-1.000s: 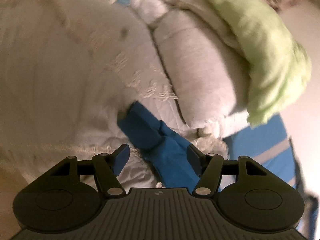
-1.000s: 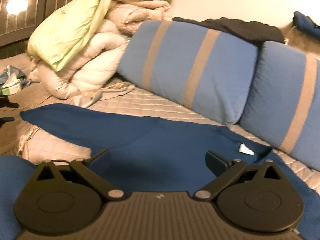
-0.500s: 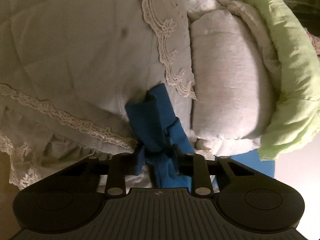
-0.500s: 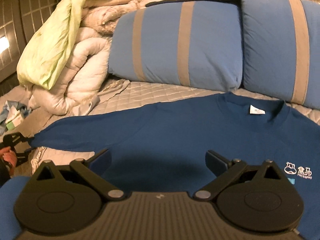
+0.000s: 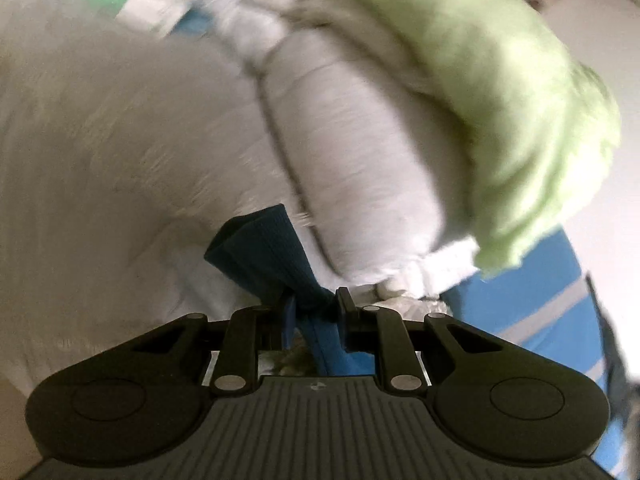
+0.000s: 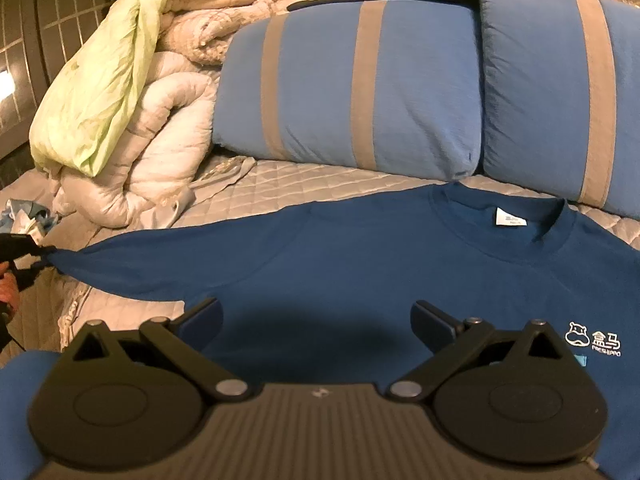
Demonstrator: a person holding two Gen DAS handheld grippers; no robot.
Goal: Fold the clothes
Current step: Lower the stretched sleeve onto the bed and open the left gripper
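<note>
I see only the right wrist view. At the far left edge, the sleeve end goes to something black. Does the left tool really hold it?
Observer: Yes. The left tool is shut on the cuff; its jaws have just been closing, with the cloth between them.
Operator: Is the cuff flat in the grip?
Observer: No, it is bunched into folds between the pads.
Operator: Is the grip at the very edge?
Observer: No. The ribbed end of the cuff sticks out beyond the pads.
</note>
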